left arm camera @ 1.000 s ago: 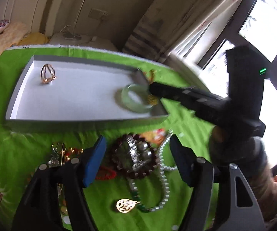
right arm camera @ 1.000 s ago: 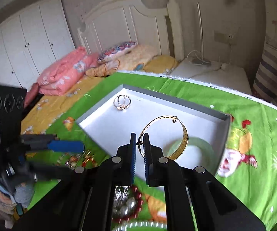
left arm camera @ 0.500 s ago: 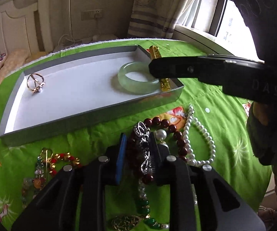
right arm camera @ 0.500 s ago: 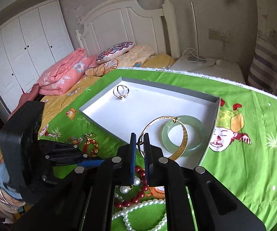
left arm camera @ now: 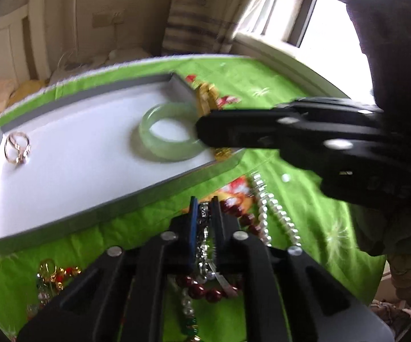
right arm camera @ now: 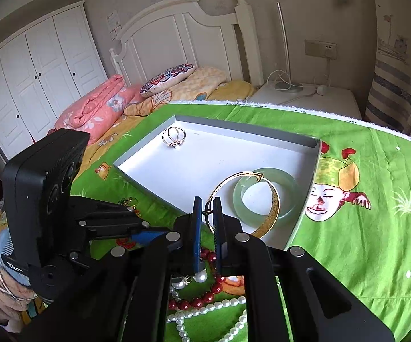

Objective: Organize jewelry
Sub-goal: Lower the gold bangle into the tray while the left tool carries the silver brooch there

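On the green cloth [right arm camera: 362, 250] ahead of my two grippers sits the grey tray [right arm camera: 145, 154], its white floor holding most of what I have sorted. Far to the left of my right gripper [right arm camera: 206, 222], near the tray's back corner, lie the gold rings [right arm camera: 174, 137], well apart from everything else. My left gripper [left arm camera: 204, 222] points down at the heap just short of the tray's near wall; its jaws are shut on a silver chain [left arm camera: 204, 245], which runs between the pads and trails back under the fingers. Dark red beads [left arm camera: 198, 289] lie beneath and just right of it, and a pearl strand [left arm camera: 273, 213] lies further right on the cloth. To its left, near the edge of view, is a small tangle of gold and red pieces [left arm camera: 54, 273].

My right gripper is clamped on the thin rim of a gold bangle [right arm camera: 244, 202], holding it upright over the tray's near right corner. Just beyond and right of it, the jade bangle [right arm camera: 265, 196] lies flat inside that corner, seen partly through the gold hoop.
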### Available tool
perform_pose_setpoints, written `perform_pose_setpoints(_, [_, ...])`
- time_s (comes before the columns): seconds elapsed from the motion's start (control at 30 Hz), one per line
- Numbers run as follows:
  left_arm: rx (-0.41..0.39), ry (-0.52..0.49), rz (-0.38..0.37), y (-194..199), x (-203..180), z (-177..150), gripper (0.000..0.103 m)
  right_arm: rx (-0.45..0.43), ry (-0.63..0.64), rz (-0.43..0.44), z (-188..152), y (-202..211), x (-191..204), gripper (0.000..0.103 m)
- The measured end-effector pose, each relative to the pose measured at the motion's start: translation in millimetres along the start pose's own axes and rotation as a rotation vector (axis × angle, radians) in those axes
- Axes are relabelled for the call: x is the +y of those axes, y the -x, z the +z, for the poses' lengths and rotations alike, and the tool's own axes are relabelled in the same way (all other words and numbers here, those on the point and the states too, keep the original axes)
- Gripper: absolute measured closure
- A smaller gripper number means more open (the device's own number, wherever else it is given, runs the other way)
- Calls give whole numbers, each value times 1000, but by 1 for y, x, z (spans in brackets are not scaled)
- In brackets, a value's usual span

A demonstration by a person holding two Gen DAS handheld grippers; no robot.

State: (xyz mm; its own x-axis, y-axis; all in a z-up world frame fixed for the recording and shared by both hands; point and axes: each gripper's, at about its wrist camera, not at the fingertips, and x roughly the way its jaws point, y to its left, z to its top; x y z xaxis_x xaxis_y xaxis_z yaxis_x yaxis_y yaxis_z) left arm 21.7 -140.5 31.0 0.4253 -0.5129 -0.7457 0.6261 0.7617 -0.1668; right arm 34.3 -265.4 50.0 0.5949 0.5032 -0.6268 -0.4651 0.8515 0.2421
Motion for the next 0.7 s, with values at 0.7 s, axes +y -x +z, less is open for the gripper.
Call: perform_pose_setpoints(0.7, [-142,475,102,14,180,49,91,183,116,-38,68,-125,33,95])
